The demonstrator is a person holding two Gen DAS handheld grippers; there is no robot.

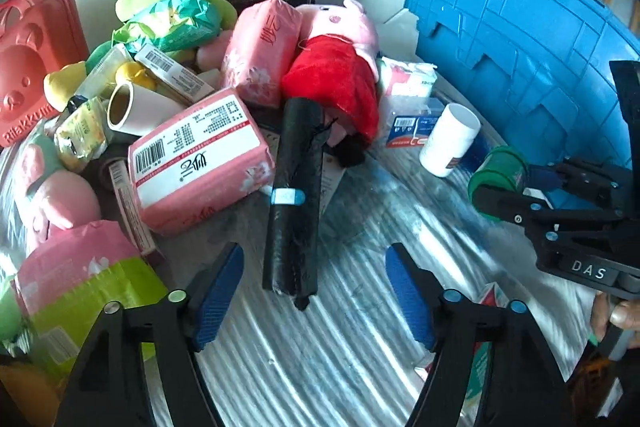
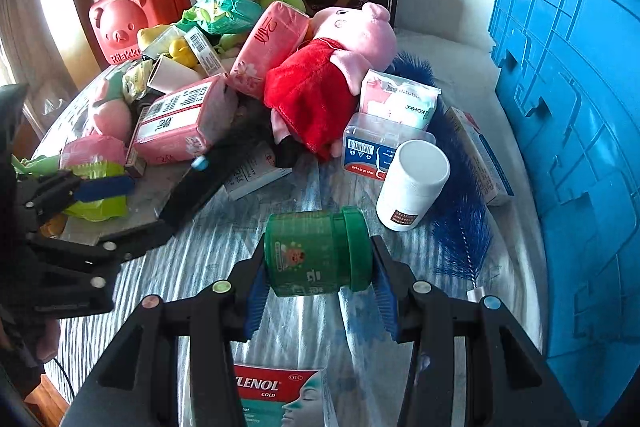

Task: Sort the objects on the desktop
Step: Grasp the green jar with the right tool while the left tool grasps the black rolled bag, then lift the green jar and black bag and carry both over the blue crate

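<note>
Left gripper (image 1: 314,293) stands wide apart and empty (black roll (image 1: 294,195) lying just ahead); at right, the right gripper (image 2: 318,285) clamps a green jar (image 2: 318,253) sideways above the table (image 2: 180,267), near the blue crate (image 2: 580,115).

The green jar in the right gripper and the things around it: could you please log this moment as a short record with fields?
right gripper: shut on the green jar, held on its side, lifted off the table
left gripper: open, nothing between its fingers
ahead of left gripper: black roll lying on the table
near jar: white bottle, blue brush
right edge: blue crate
pile: pig plush, pink tissue packs
</note>
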